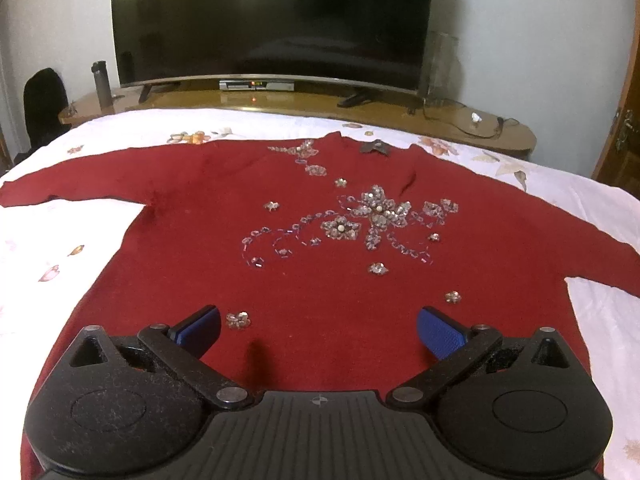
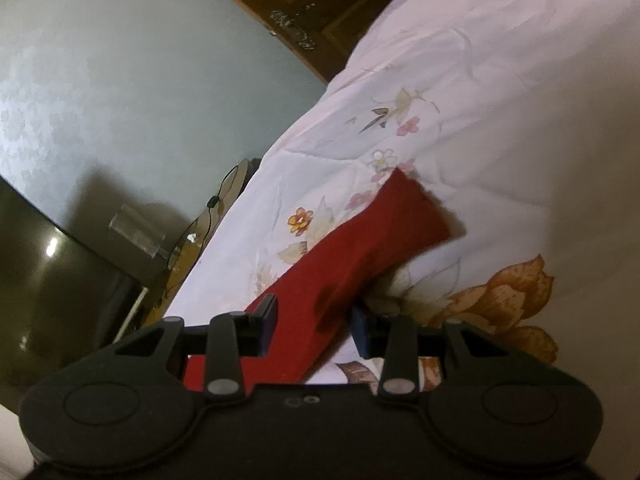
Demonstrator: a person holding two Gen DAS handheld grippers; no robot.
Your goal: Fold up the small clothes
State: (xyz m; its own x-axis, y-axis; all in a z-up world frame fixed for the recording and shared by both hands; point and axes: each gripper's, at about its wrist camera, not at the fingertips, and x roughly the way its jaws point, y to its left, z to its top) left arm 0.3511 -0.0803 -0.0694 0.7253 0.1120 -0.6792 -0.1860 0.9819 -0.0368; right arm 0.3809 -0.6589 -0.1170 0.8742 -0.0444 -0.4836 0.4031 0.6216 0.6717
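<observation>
A dark red sweater (image 1: 304, 232) with beaded flower trim lies spread flat on a white floral bedsheet (image 1: 120, 128), both sleeves stretched out sideways. My left gripper (image 1: 318, 330) is open, its blue pads wide apart just above the sweater's lower hem, holding nothing. In the right wrist view, one red sleeve (image 2: 360, 256) runs away across the sheet (image 2: 500, 100). My right gripper (image 2: 314, 326) is open with its fingers on either side of the sleeve; the view is tilted.
A large dark TV (image 1: 272, 20) stands on a wooden cabinet (image 1: 280, 102) beyond the bed's far edge, with a set-top box (image 1: 256, 85), a bottle (image 1: 102, 82), a remote (image 1: 354, 100) and cables. A wooden door (image 2: 320, 0) is to the right.
</observation>
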